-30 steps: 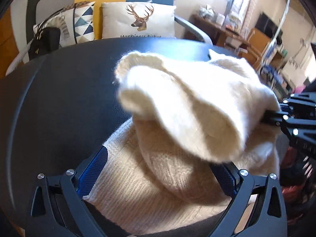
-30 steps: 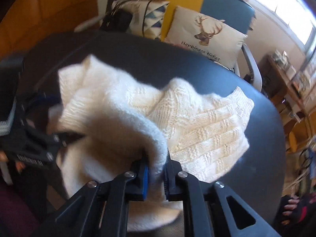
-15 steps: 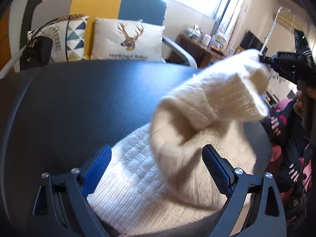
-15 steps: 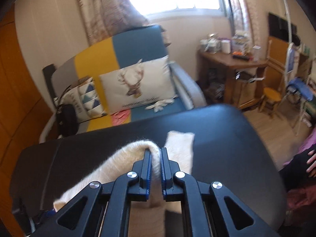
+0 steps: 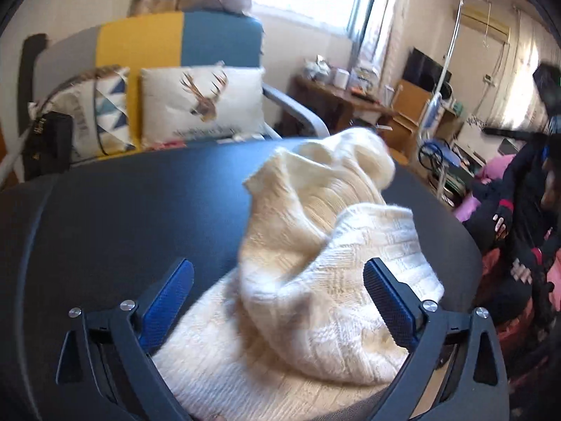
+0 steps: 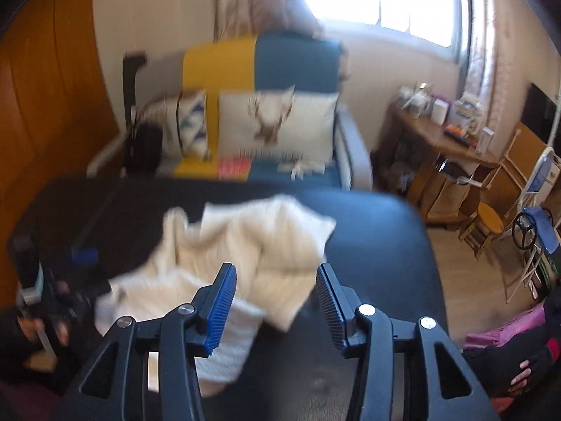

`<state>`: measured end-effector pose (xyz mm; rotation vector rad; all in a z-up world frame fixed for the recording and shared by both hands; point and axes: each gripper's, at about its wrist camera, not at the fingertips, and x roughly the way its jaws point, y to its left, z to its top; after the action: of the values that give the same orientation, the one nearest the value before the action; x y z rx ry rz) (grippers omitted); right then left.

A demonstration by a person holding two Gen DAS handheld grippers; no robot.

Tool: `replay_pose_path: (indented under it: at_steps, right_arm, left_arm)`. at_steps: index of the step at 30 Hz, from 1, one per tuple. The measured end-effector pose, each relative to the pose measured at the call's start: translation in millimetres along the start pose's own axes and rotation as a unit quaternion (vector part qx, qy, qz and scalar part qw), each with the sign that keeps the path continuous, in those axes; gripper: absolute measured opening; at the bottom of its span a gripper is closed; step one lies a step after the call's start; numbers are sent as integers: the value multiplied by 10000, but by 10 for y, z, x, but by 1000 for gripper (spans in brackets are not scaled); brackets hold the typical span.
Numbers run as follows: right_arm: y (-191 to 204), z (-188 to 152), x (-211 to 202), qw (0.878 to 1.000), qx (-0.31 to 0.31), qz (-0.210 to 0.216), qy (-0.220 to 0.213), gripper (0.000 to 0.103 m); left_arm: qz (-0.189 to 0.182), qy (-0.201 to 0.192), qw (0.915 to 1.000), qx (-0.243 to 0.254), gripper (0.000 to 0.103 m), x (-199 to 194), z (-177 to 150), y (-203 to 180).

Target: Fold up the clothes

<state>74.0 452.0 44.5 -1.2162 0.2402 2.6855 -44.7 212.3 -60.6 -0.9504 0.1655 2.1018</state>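
A cream knitted sweater (image 5: 315, 280) lies crumpled on the black table (image 5: 122, 217); its sleeve is blurred and lies loose across the heap. My left gripper (image 5: 277, 280) hovers over the near part of the sweater, its jaws opening wide, and the pads press on nothing. In the right wrist view the sweater (image 6: 231, 245) lies below and ahead of my right gripper (image 6: 277, 280). Its jaws are opening and its blue pads (image 6: 221, 305) hold nothing. The left gripper (image 6: 52, 280) shows at the left edge of that view.
Behind the table stands a yellow and blue sofa (image 5: 182, 42) with a deer cushion (image 5: 203, 101) and a black bag (image 5: 49, 140). A wooden desk (image 6: 445, 140) and a stool (image 6: 491, 221) stand to the right. A person's dark sleeve (image 5: 526, 217) is at the right edge.
The right gripper carried the sleeve up and to the right, then opened and let it go; the sleeve has dropped onto the heap. The left gripper rose a little and opened wider.
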Motion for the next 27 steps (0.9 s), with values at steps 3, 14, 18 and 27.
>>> replay_pose_path:
  at_steps: [3, 14, 18, 27]
  right_arm:
    - [-15, -127, 520, 9985, 48, 286, 467, 51]
    - [66, -11, 2343, 9748, 409, 744, 2062, 24]
    - [211, -55, 2068, 9879, 480, 518, 1383, 16]
    - [-58, 140, 836, 9860, 1469, 777, -142, 12]
  left_arm:
    - [61, 202, 9995, 235, 101, 211, 25, -134]
    - [-183, 842, 9957, 349, 48, 741, 21, -295]
    - [-24, 608, 9975, 350, 22, 568, -9, -284]
    - [-125, -349, 9991, 180, 11, -290, 167, -177]
